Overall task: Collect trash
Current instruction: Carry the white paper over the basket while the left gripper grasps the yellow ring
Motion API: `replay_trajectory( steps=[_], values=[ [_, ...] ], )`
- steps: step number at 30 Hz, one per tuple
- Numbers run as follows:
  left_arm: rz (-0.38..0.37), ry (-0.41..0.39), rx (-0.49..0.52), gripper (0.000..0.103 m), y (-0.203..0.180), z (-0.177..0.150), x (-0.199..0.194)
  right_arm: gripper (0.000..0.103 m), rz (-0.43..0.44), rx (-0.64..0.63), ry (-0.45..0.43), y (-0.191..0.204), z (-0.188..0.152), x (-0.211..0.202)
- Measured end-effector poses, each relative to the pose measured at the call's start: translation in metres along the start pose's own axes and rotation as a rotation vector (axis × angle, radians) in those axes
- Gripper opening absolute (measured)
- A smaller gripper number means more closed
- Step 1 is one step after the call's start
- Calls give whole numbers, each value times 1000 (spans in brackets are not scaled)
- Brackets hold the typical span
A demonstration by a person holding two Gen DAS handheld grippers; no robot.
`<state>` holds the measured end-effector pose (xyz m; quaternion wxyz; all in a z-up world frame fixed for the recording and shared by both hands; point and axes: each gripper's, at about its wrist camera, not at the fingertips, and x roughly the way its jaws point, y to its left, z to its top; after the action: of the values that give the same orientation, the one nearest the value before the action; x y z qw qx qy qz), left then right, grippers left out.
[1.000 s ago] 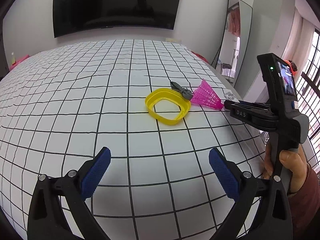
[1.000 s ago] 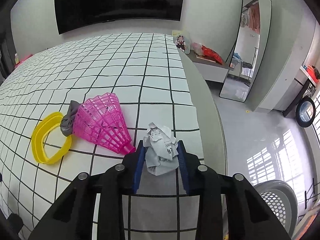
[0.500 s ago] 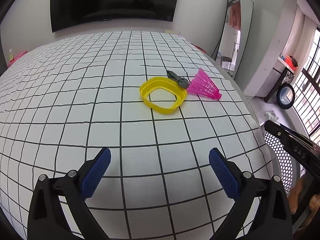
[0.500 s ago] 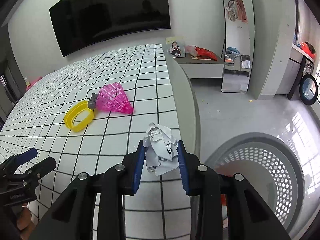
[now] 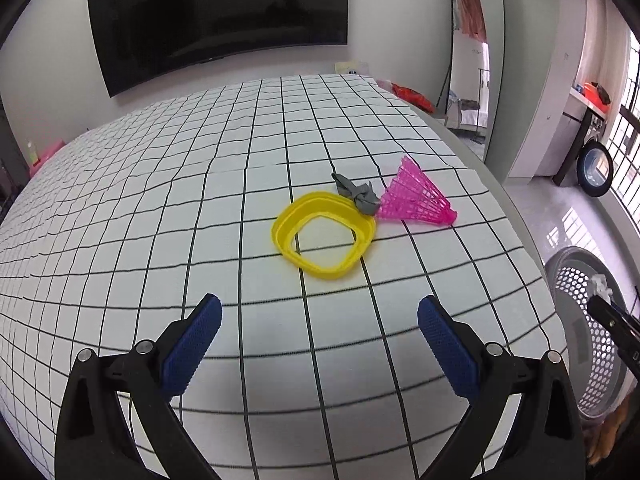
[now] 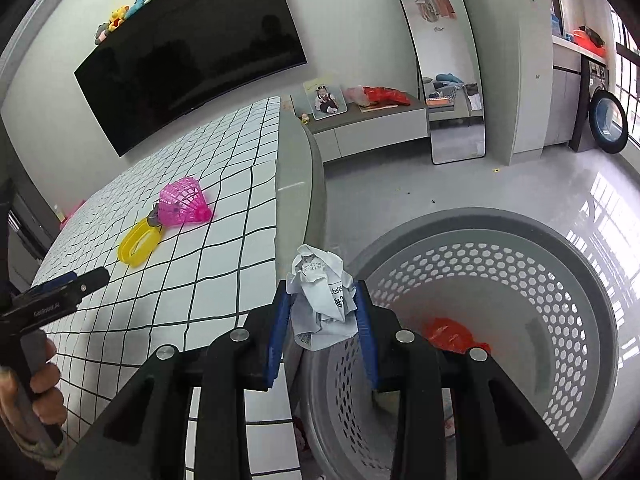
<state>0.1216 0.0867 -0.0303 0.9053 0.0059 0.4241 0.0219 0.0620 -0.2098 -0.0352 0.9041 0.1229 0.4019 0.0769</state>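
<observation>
The right tool (image 6: 322,316) hides part of the basket (image 6: 560,272) floor and its contents.

Left gripper (image 5: 319,334) jaws spread wide with nothing between them, pointing downward; right gripper (image 6: 323,314) clamped on crumpled paper (image 6: 322,300), angled down, hand (image 6: 30,396) on left handle.

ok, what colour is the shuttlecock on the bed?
Pink shuttlecock, latticed plastic; clearest in the left wrist view.

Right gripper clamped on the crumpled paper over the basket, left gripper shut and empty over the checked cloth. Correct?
Not quite: the left gripper is open, not shut; the left wrist view shows its jaws wide apart and empty over the checked cloth. The right gripper does clamp the crumpled paper over the basket.
</observation>
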Motion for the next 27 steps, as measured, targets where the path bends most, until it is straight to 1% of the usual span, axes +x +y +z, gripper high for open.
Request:
replay_trajectory(
  steps=[7, 12, 18, 19, 21, 22, 23, 27],
  values=[
    [72, 29, -12, 97, 0, 22, 40, 31, 26, 30, 11, -15, -4, -2],
    [68, 77, -13, 97, -3, 24, 63, 32, 33, 37, 11, -19, -4, -3],
    [73, 73, 3, 95, -6, 27, 70, 32, 28, 44, 26, -20, -7, 5],
    [69, 70, 5, 93, -7, 27, 69, 32, 26, 45, 27, -20, -8, 6],
    [49, 64, 3, 83, -7, 27, 68, 32, 20, 47, 31, -21, -9, 7],
    [41, 59, 3, 80, -6, 27, 67, 32, 18, 49, 33, -21, -9, 8],
    [34, 55, 6, 73, -7, 27, 65, 32, 15, 51, 34, -21, -10, 8],
    [44, 47, 28, 72, -11, 27, 62, 32, 11, 51, 27, -21, -9, 8]
  ],
)
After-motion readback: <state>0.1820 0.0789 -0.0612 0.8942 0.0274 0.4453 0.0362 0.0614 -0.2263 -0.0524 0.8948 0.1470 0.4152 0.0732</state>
